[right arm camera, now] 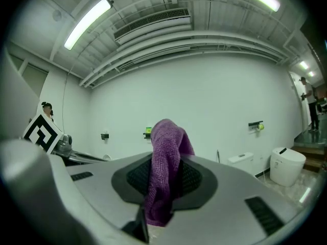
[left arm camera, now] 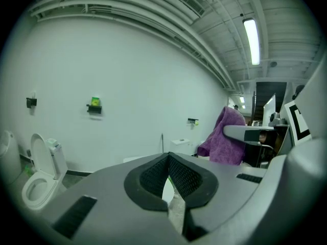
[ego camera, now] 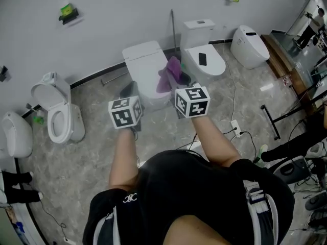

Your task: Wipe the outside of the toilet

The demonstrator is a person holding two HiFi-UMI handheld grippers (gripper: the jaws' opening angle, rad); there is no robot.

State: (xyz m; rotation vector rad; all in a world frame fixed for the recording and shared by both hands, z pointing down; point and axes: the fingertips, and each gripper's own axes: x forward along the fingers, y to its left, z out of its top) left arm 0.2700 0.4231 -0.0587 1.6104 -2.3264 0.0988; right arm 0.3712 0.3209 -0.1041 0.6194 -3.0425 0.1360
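A white toilet with its lid down [ego camera: 145, 68] stands against the wall straight ahead of me. My right gripper [ego camera: 182, 81] [right arm camera: 164, 163] is shut on a purple cloth [ego camera: 171, 74] [right arm camera: 166, 152], which stands up between its fingers and hangs beside the toilet's right side. That cloth [left arm camera: 225, 139] also shows at the right of the left gripper view. My left gripper [ego camera: 131, 92] [left arm camera: 168, 157] is held level near the toilet's front left, shut with nothing between its pads. Both grippers are held in the air, short of the toilet.
An open-lid toilet [ego camera: 59, 119] [left arm camera: 38, 182] and another fixture [ego camera: 15, 134] stand at the left. At the right are a toilet with a phone [ego camera: 202, 59] on its lid and a rounded toilet [ego camera: 249, 46]. A power strip [ego camera: 236, 128] and cables lie on the floor.
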